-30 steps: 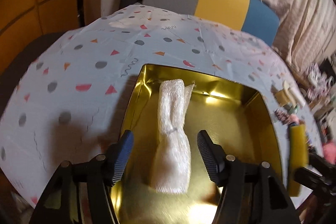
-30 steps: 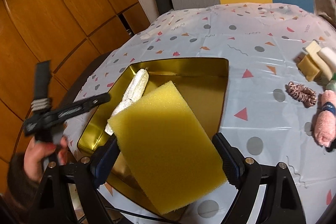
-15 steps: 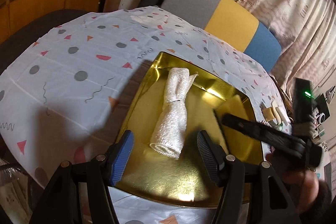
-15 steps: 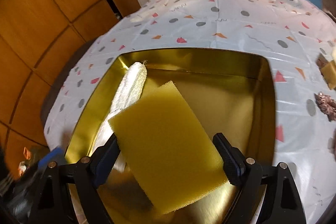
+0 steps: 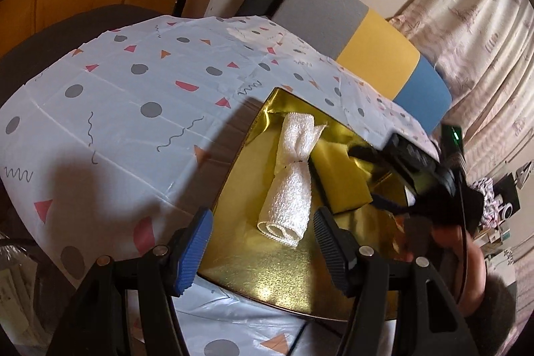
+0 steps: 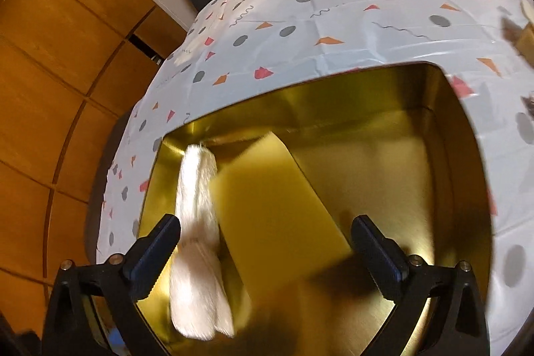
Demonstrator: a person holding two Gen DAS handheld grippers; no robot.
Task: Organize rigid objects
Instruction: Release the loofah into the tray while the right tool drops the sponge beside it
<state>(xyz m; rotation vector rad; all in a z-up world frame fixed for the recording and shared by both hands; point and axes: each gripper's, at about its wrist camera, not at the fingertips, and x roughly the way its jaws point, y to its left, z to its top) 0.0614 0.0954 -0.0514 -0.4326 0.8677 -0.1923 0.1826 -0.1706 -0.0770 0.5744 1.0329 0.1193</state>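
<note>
We see a patterned tablecloth (image 5: 140,109) bearing a gold tin tray (image 6: 393,189), inside which a yellow sponge (image 6: 277,199) lies flat just beside a rolled white towel (image 5: 290,186). Our right gripper (image 6: 267,242) has just been opening, its jaws spread clear of the sponge. Our left gripper (image 5: 260,242) hangs over the tray's near edge, jaws apart and empty.

We see a shiny gold tray (image 6: 383,95). In it lie a yellow sponge (image 6: 277,202) and a white rolled towel (image 5: 290,186). The surface (image 5: 133,109) has a pale blue cloth with grey dots, pink and orange triangles and dark squiggles. The chair (image 5: 377,52) is grey, yellow and blue.
</note>
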